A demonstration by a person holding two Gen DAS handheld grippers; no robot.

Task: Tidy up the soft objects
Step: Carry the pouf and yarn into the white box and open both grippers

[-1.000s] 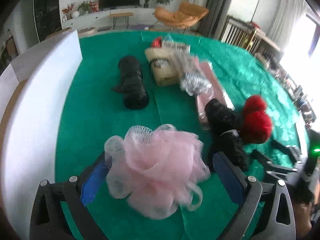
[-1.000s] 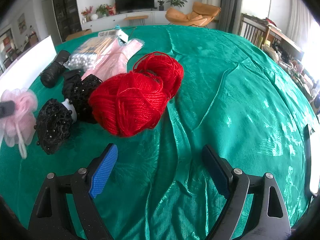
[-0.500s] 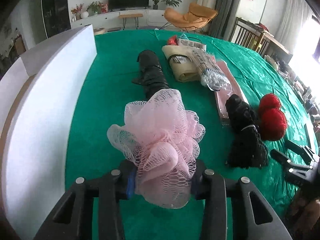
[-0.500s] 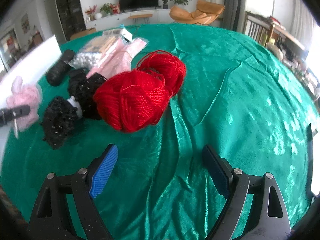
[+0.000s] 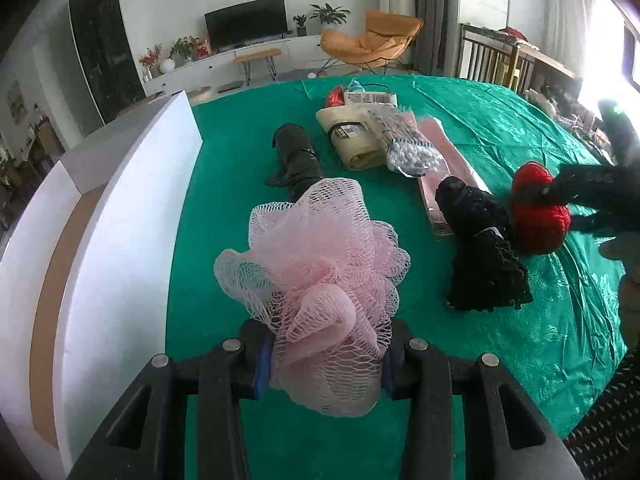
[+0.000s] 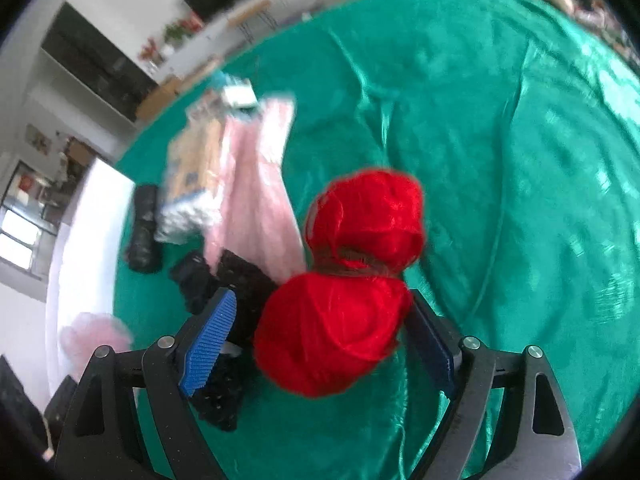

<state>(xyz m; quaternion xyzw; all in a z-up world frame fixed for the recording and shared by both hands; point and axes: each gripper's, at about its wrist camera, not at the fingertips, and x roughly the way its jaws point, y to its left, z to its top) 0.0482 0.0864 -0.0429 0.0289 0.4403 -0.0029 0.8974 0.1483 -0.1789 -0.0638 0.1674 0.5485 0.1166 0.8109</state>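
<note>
My left gripper is shut on a pink mesh bath pouf, which bulges up and forward from between the pads above the green tablecloth. In the blurred right wrist view, my right gripper stands open and tilted, straddling the nearer of two joined red yarn balls. Its left pad stands clear of the yarn; the right pad is close beside it. From the left wrist view the red yarn lies at the right, with the right gripper over it. Black netted bundles lie beside the yarn.
A white board wall runs along the left of the table. Behind the pouf lie a black rolled item, a beige roll, a bag of cotton swabs and a flat pink packet. Wrinkled green cloth stretches right of the yarn.
My left gripper closed on the pink pouf and lifted it slightly. My right gripper moved forward over the red yarn and rolled, so the near ball now sits between its open fingers.
</note>
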